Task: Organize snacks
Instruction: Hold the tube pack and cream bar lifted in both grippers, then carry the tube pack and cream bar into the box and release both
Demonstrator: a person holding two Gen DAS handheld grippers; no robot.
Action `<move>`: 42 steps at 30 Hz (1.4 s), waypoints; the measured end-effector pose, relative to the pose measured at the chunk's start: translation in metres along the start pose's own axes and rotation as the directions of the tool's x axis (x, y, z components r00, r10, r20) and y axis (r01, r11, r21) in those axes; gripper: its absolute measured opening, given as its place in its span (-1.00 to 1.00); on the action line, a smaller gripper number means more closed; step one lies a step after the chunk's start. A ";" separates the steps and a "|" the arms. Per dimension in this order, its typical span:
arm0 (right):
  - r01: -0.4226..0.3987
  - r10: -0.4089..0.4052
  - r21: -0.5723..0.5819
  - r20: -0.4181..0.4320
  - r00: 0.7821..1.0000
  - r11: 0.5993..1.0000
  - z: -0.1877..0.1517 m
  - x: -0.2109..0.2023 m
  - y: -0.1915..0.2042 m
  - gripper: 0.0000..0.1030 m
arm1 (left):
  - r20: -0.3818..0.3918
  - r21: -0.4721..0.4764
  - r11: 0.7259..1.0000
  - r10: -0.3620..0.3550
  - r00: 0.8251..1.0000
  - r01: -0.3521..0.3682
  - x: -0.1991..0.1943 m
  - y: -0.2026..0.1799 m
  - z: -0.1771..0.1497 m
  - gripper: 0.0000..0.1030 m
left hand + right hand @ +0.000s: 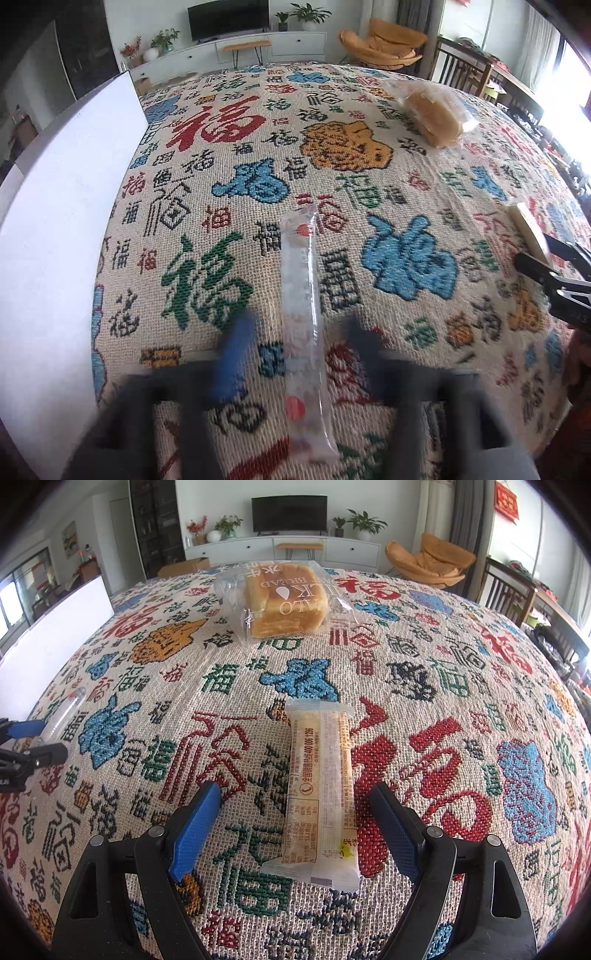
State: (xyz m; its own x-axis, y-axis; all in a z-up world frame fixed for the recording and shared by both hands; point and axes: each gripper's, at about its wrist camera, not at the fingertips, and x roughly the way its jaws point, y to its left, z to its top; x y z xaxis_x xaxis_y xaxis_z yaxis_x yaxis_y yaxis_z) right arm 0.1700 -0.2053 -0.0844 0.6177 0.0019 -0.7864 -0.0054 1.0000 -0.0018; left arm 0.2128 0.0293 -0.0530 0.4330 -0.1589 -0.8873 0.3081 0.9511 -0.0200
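A long clear stick packet (pixel 301 314) with red dots lies lengthwise on the patterned cloth (pixel 369 192). My left gripper (pixel 299 325) straddles it. The fingers (pixel 236 350) are blurred, and a strip of cloth shows on each side of the packet. The right wrist view shows this gripper (pixel 40 740) at the left edge, flanking the clear packet (pixel 62 716). My right gripper (pixel 294 787) stands open around a flat cream snack packet (pixel 321 790) without touching it. A bagged milk toast loaf (pixel 286 602) lies farther back, also visible as the loaf (pixel 432 114) in the left wrist view.
A tall white panel (pixel 55 221) stands along the table's left edge. Wooden chairs (pixel 517 594) stand off the right side. An orange lounge chair (pixel 428 561) and a white TV cabinet (pixel 280 550) are beyond the far edge.
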 end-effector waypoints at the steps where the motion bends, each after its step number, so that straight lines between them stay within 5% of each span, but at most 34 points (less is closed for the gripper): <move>1: -0.013 0.013 0.007 -0.004 1.000 1.000 0.001 0.000 -0.002 0.66 | -0.008 -0.013 1.000 -0.012 1.000 0.012 -0.001 0.003 0.001 -0.66; 4: -0.098 0.105 0.097 -0.072 0.992 0.990 0.011 -0.001 -0.015 0.65 | -0.001 -0.098 0.989 -0.111 0.994 0.110 -0.008 0.021 -0.006 -0.66; 8: -0.220 0.273 0.272 -0.176 0.946 0.937 0.032 -0.004 -0.030 0.60 | 0.048 -0.122 0.979 -0.156 0.987 0.161 -0.024 0.023 -0.020 -0.67; 14: -0.171 0.203 0.126 -0.318 0.926 0.977 0.045 0.015 0.004 0.58 | 0.140 -0.138 0.957 -0.236 0.962 0.255 -0.068 0.022 -0.037 -0.67; 15: -0.154 0.179 0.101 -0.332 0.926 0.983 0.044 0.018 0.008 0.27 | 0.156 -0.140 0.953 -0.245 0.957 0.267 -0.077 0.024 -0.039 -0.67; 16: -0.105 0.121 0.067 -0.324 0.938 0.992 0.044 0.017 0.011 -0.27 | 0.172 -0.142 0.950 -0.254 0.952 0.280 -0.086 0.027 -0.041 -0.67; 17: -0.071 0.085 0.055 -0.317 0.945 0.996 0.044 0.015 0.010 -0.40 | 0.191 -0.148 0.944 -0.265 0.945 0.294 -0.098 0.031 -0.044 -0.67; 24: -0.216 0.260 0.225 -0.192 0.946 0.950 0.053 -0.029 0.000 -0.40 | 0.329 -0.217 0.891 -0.318 0.889 0.399 -0.175 0.083 -0.061 -0.66; 28: -0.416 0.433 0.156 -0.101 0.895 0.896 0.090 -0.084 0.067 -0.40 | 0.419 -0.270 0.889 -0.238 0.876 0.370 -0.226 0.143 -0.064 -0.66; 34: -0.693 0.689 -0.033 -0.086 0.720 0.720 0.142 -0.151 0.237 -0.38 | 0.391 -0.430 0.887 0.015 0.920 0.168 -0.251 0.241 -0.076 -0.65; 36: -0.744 0.733 -0.063 -0.135 0.666 0.665 0.146 -0.153 0.295 -0.18 | 0.311 -0.479 0.875 0.096 0.946 0.069 -0.242 0.264 -0.081 -0.48; 37: -0.758 0.743 -0.063 -0.161 0.650 0.649 0.143 -0.151 0.311 0.21 | 0.264 -0.508 0.861 0.138 0.954 0.016 -0.236 0.275 -0.084 -0.04; 38: -0.763 0.742 -0.059 -0.198 0.641 0.644 0.140 -0.144 0.333 0.32 | 0.239 -0.526 0.850 0.166 0.957 -0.016 -0.232 0.280 -0.089 0.45; 40: -0.747 0.724 -0.061 -0.202 0.659 0.662 0.130 -0.137 0.341 0.30 | 0.216 -0.559 0.826 0.225 0.950 -0.069 -0.229 0.286 -0.101 0.58; 42: -0.724 0.704 -0.062 -0.191 0.684 0.687 0.114 -0.125 0.331 0.30 | 0.233 -0.572 0.819 0.211 0.949 -0.041 -0.229 0.281 -0.112 0.60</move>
State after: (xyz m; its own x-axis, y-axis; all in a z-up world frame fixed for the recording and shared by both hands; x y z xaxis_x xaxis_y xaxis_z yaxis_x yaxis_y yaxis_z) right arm 0.1805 0.1265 0.0835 0.2687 0.7043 -0.6571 -0.4994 0.6852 0.5302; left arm 0.1054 0.3629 0.0924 0.6734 -0.0121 -0.7392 -0.2505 0.9370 -0.2434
